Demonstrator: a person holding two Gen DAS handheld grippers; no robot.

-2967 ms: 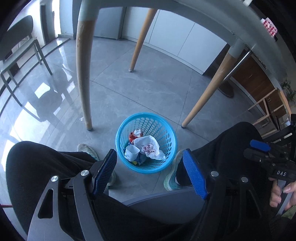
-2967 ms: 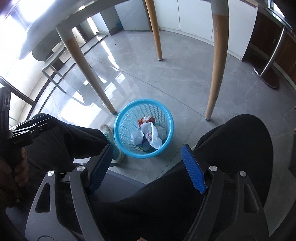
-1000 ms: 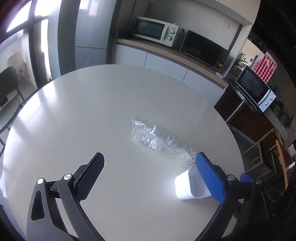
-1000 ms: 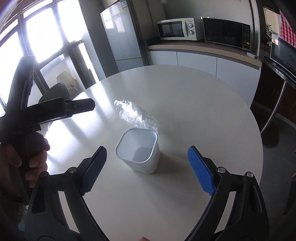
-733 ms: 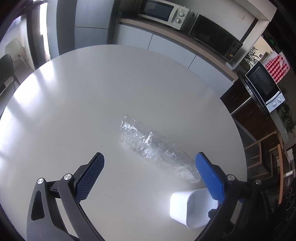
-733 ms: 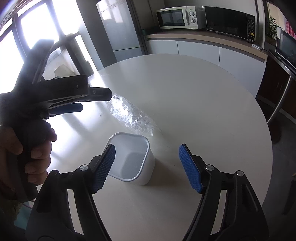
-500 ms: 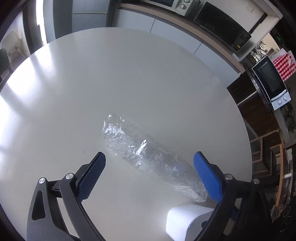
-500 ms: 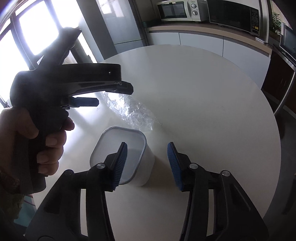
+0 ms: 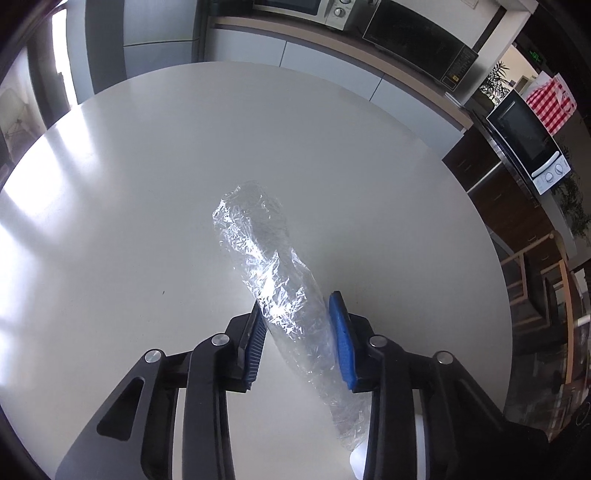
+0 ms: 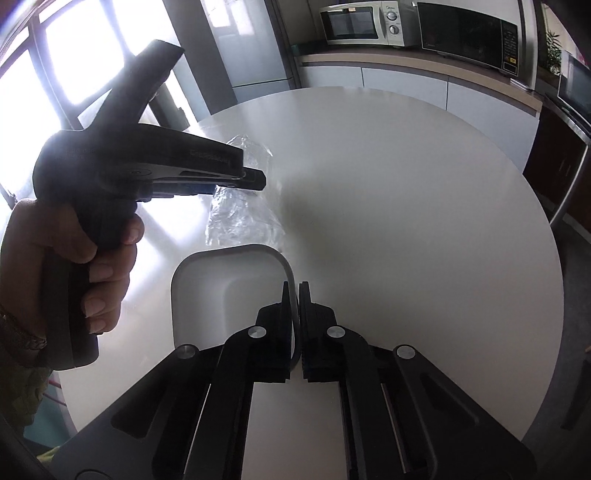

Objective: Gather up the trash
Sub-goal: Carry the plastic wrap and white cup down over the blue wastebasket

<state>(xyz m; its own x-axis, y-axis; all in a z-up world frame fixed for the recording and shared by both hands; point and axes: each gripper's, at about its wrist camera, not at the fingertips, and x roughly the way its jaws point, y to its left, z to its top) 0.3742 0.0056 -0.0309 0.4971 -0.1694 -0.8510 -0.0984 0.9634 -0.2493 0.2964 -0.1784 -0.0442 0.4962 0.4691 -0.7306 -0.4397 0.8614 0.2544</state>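
Observation:
A long crumpled clear plastic wrapper [image 9: 266, 266] lies on the round white table [image 9: 147, 177]. My left gripper [image 9: 297, 310] is closed on the wrapper's near part, its blue pads pressing both sides. The wrapper also shows in the right wrist view [image 10: 240, 218], partly behind the left gripper's body [image 10: 147, 173]. A white square plastic cup [image 10: 221, 288] stands upright on the table. My right gripper [image 10: 294, 291] is shut on the cup's right wall, one finger inside and one outside. A corner of the cup shows in the left wrist view [image 9: 356, 459].
The table's far and right edges drop to the floor [image 10: 576, 280]. A counter with microwaves [image 10: 360, 22] runs behind the table. A fridge [image 10: 243, 48] stands at the back left. Another microwave [image 9: 524, 140] sits on a dark cabinet at the right.
Both grippers came up from the bin under the table to the tabletop. The left closed on the clear wrapper. The right closed on the white cup's wall.

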